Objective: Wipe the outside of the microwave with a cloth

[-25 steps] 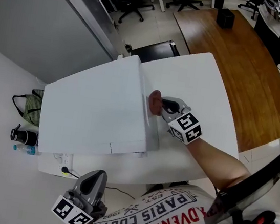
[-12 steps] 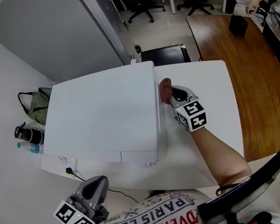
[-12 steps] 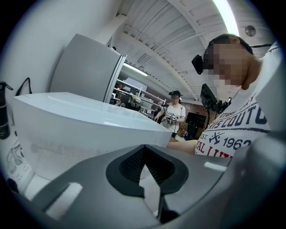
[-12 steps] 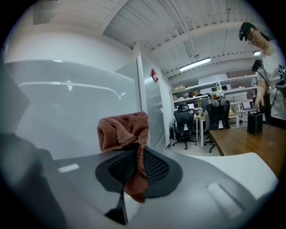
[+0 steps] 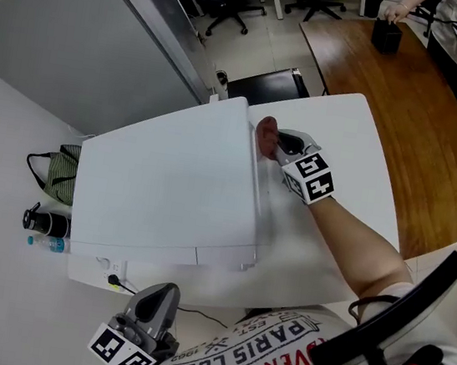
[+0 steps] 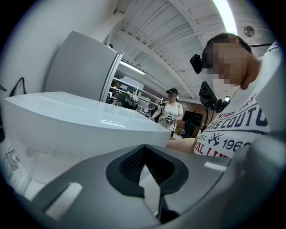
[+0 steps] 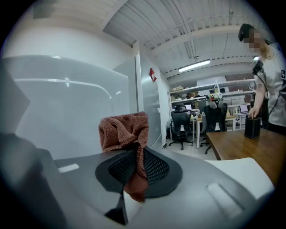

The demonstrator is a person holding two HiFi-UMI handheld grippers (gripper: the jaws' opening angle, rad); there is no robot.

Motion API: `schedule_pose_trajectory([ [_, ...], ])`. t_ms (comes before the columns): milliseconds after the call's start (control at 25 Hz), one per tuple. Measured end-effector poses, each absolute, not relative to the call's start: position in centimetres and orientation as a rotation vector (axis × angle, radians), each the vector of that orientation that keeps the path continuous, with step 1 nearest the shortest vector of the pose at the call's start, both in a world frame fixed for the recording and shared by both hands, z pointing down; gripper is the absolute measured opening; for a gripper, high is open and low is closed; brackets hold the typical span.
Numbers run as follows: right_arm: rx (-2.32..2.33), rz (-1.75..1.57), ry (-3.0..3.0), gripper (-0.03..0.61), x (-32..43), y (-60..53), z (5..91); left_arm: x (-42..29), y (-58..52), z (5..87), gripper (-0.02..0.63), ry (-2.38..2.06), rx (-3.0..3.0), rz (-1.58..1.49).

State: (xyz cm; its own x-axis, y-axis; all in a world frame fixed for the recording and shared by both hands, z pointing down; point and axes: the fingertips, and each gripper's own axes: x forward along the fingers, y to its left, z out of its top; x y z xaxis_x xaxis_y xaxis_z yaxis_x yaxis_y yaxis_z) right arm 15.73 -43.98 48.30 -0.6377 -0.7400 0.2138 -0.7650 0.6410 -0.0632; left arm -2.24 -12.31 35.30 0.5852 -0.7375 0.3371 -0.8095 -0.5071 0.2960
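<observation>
The big white box-shaped microwave (image 5: 169,186) fills most of the white rectangular table (image 5: 345,135), and the work is on its side wall, the one facing the long brown wooden table (image 5: 408,102). The right gripper (image 5: 275,139) has its jaws clamped on a bunched rust-brown terry cloth (image 5: 265,129), which is pressed against the upper edge of that wall.

Only a small wad shows past the jaws. My worry is that a slight tilt would put the hard grey tips on the casing instead of the fabric. A firm stroke might also drag the cloth out of the pinch. A heavy sideways push could shift the microwave too, since nothing braces it. The left gripper (image 5: 160,294) hangs low by the person's printed shirt, jaws together on nothing.

A grey partition panel (image 5: 80,38) stands behind. To the microwave's left lie a green bag (image 5: 57,170), a black bottle (image 5: 46,219) and a clear water bottle (image 5: 43,242). A white socket strip (image 5: 106,270) sits at the near corner. None of these blocks the wall being wiped.
</observation>
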Motion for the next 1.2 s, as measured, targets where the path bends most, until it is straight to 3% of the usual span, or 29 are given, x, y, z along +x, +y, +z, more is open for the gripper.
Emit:
schedule_pose_trajectory([
  [400, 1.218, 0.061, -2.697, 0.037, 20.6, -35.6, 45.8, 0.3, -13.5, 33.9, 0.002, -1.075, 2.522, 0.215],
  [640, 1.198, 0.145, -2.817, 0.037, 22.7, -27.0, 43.4, 4.1, -13.8, 33.8, 0.002, -0.891, 2.605, 0.221],
  [1200, 1.027, 0.127, -2.959, 0.037, 19.4, -16.3, 39.2, 8.3, -12.4, 33.5, 0.002, -0.71, 2.663, 0.234],
])
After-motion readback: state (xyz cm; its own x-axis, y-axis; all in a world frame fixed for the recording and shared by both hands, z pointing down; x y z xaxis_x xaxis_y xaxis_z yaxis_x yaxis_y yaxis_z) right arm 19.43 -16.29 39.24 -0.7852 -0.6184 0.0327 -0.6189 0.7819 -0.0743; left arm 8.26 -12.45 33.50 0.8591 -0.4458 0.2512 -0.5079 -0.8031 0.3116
